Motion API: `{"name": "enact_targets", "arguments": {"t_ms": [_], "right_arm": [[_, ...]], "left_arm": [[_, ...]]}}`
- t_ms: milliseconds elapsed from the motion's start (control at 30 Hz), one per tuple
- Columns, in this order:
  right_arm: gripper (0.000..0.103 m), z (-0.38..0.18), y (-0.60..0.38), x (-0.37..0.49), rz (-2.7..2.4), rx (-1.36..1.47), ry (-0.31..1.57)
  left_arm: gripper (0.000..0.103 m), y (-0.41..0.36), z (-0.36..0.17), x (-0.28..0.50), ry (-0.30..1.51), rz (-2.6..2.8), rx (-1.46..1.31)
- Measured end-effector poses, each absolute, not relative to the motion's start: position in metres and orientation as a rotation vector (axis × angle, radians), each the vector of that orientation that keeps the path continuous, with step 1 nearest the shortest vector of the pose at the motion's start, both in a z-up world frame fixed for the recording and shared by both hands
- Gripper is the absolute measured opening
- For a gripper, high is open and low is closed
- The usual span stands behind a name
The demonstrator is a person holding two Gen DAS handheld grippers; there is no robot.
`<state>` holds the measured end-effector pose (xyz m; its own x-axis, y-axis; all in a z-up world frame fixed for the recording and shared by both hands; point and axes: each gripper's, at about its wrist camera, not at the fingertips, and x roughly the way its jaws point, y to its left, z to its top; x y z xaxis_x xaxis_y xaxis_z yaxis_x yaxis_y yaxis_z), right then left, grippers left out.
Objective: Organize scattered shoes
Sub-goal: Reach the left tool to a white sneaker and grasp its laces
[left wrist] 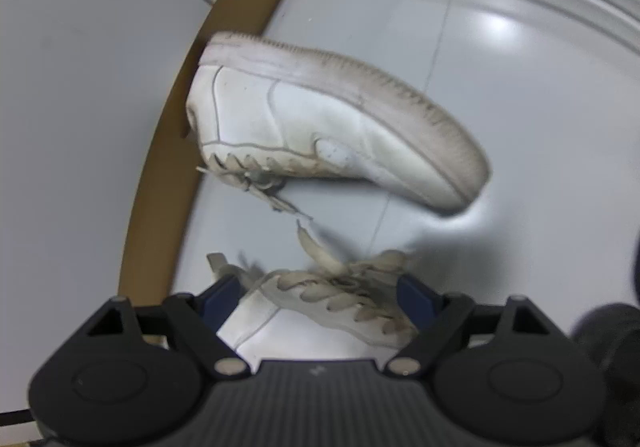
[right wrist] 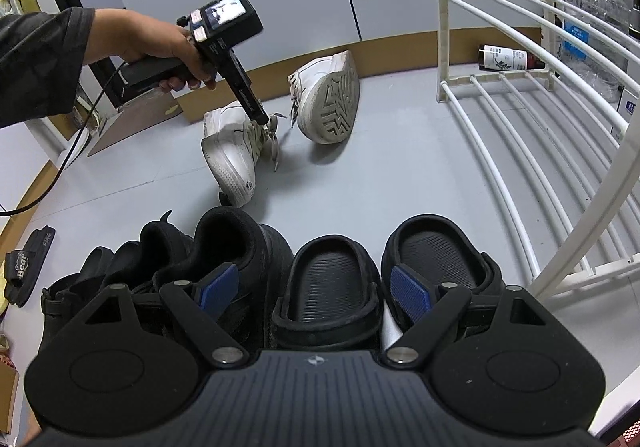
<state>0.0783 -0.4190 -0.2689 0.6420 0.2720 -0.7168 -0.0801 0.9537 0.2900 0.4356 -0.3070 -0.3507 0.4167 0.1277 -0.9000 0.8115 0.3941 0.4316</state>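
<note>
Your left tongs (left wrist: 320, 293) spread wide astride the laces of a white sneaker (right wrist: 232, 151) on the grey floor (right wrist: 400, 175), its mate (right wrist: 328, 99) tipped sideways nearby, your right tongs (right wrist: 316, 287) apart over black clogs (right wrist: 328, 287).

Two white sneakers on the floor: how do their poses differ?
The far sneaker lies on its side against the baseboard, its tread facing the right wrist camera; the near sneaker shows its upper and laces instead. The left gripper hangs over the near sneaker's laces; nothing is at the far one. Both are white, laced and scuffed.
</note>
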Motion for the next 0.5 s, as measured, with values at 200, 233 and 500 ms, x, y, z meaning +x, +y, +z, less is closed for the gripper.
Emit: {"name": "enact_targets", "arguments": {"t_ms": [200,233,500], "right_arm": [[0.087,-0.273,-0.424,0.076,0.212,0.211,0.874],[0.087,-0.274,-0.425,0.076,0.206,0.21,0.882],[0.087,-0.286,-0.429,0.072,0.197,0.198,0.929]], "left_arm": [[0.086,-0.317,-0.379,0.449,1.035,-0.539,1.096],[0.086,-0.317,-0.381,0.45,1.04,-0.538,1.09],[0.024,-0.313,-0.398,0.457,1.079,-0.505,1.081]]}}
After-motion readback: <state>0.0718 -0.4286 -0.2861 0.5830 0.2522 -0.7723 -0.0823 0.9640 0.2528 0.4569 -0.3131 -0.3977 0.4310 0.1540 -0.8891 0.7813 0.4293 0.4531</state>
